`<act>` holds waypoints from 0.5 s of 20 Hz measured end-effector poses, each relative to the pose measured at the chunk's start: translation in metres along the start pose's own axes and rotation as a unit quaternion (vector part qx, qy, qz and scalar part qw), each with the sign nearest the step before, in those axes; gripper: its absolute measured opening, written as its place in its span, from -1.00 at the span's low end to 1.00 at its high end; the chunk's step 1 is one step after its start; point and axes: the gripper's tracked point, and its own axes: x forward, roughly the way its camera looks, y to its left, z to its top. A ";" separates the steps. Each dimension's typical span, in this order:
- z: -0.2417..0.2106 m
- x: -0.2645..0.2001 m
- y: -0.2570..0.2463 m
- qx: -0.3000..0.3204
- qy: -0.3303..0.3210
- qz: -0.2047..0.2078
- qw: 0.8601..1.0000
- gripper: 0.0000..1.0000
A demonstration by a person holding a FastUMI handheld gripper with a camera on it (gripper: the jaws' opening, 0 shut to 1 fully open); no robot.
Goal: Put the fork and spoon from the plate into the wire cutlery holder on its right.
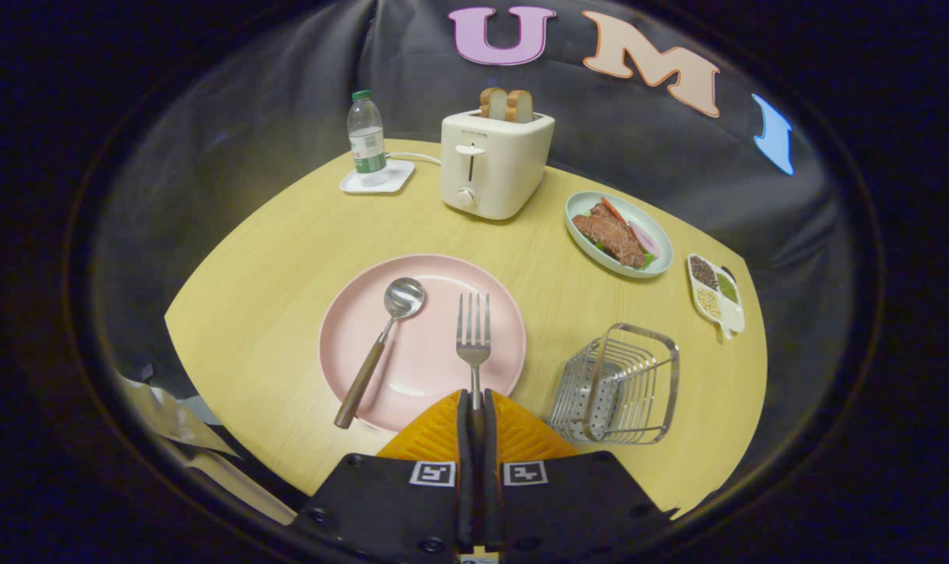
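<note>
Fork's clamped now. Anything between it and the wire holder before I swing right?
Nothing visible. The gripper is shut on the fork handle over the pink plate; only bare table lies between it and the empty wire cutlery holder.

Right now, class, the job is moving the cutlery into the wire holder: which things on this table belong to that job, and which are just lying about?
Job: fork, its handle clamped between the shut gripper fingers; spoon on the pink plate; wire holder right of the plate.

Lying about: toaster with bread, bottle on a small tray, food plate, seed dish.
</note>
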 end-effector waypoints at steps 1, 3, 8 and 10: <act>0.000 -0.004 -0.006 0.000 0.001 0.001 1.000 -0.83; 0.001 -0.012 -0.019 0.003 0.004 0.004 1.000 -0.84; 0.000 -0.029 -0.059 0.003 0.015 -0.001 1.000 -0.83; -0.001 -0.033 -0.071 -0.002 0.021 -0.001 1.000 -0.83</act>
